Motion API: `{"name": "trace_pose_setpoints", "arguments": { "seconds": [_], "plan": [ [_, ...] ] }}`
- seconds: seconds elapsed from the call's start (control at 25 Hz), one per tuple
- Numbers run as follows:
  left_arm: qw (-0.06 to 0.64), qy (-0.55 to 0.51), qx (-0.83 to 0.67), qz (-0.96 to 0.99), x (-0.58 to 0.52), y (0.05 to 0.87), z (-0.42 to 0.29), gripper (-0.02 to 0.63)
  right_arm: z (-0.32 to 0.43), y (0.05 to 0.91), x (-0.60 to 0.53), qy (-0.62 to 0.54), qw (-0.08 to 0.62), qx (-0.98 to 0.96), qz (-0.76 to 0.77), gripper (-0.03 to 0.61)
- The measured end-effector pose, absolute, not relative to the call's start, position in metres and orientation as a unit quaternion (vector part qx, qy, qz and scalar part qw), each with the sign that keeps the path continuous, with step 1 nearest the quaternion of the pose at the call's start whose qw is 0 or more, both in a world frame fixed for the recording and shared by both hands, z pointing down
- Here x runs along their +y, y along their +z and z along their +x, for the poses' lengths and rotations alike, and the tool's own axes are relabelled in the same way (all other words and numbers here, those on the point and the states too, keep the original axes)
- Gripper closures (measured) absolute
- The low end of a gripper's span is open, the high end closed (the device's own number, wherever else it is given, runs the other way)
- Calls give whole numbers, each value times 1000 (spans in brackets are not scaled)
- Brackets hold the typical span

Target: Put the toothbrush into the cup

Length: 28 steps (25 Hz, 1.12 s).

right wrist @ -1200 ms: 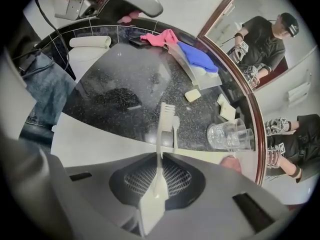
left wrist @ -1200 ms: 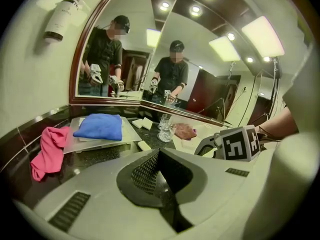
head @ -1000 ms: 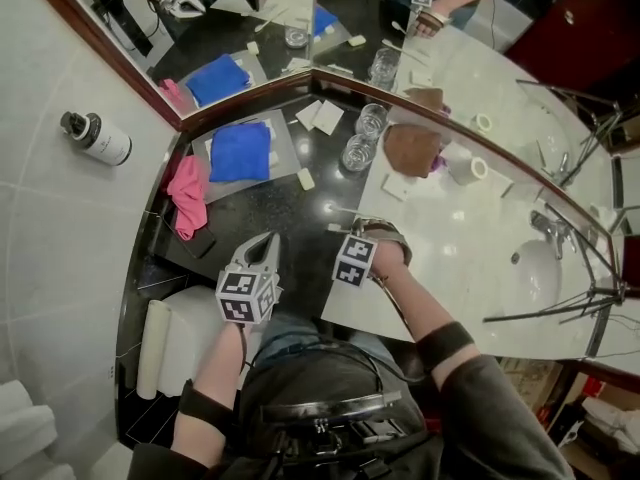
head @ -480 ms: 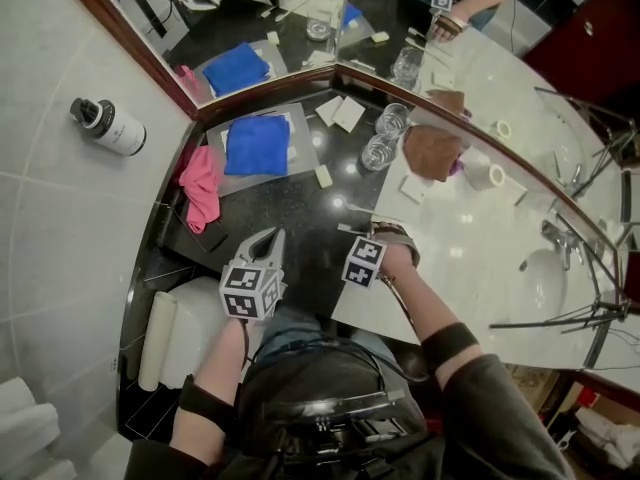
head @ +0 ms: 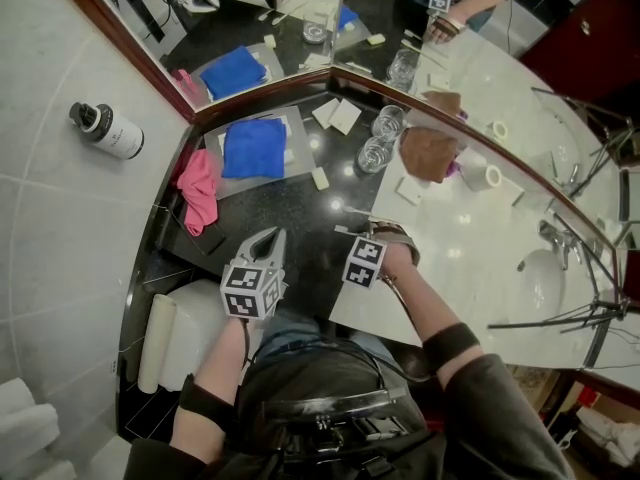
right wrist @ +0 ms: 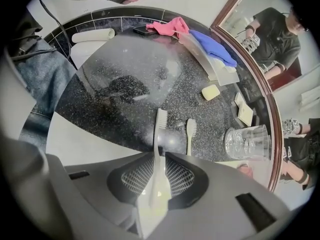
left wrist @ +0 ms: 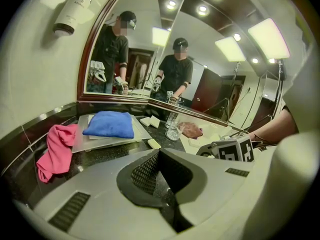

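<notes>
R tongs (right wrist: 159, 158): aimed steeply down at the desk (right wrist: 115, 79). Jaws have just been opening, now approx. mid-wide. Toothbrush (right wrist: 159, 129) handle sits between the pads w/ a gap each side, so not clamped.
L tongs (left wrist: 159, 154): closed tight, empty, near the desk's front edge.
Toothbrush, place: between the R tongs, bristle end over the black stone, well apart from the cup (right wrist: 247, 141).
Toothbrush, feel: prob. light, stiff plastic, smooth and a bit slippy. It's thin, so could twist in a loose pinch.
Where to grip: I'd take the wider flat handle approx. mid-length, not the bristles.
Cup: clear glass, round, thin-walled, looks fragile. Stands upright near the mirror (head: 250, 18).
Desk: glossy black speckled stone, hard, reflective.
</notes>
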<state>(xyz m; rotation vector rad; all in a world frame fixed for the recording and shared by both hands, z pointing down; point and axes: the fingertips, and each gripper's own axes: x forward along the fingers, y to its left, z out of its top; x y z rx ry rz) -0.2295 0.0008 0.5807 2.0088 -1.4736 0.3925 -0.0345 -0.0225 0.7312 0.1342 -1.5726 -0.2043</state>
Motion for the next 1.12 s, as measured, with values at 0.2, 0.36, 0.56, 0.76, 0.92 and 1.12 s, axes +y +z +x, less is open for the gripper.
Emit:
{"name": "trace_pose_setpoints", "arguments": {
  "seconds": [0.2, 0.36, 0.56, 0.76, 0.92, 1.12],
  "plan": [
    [299, 146, -556, 762, -3, 576, -225, 612, -33, 722, -21, -75, 690, -717, 61, 485],
    [294, 145, -553, 766, -5, 570, -218, 612, -29, 706, -20, -60, 674, -733, 71, 485],
    [282, 146, -548, 773, -12, 561, -208, 612, -25, 663, -36, -24, 617, -777, 127, 486],
    [270, 148, -544, 781, -17, 548, -196, 612, -9, 608, -52, 36, 524, -825, 207, 536],
    [261, 152, -536, 788, -19, 540, -182, 612, 15, 569, -63, 90, 432, -852, 281, 558],
    [249, 159, -524, 799, -20, 531, -159, 612, 52, 526, -71, 150, 298, -868, 367, 558]
  ]
}}
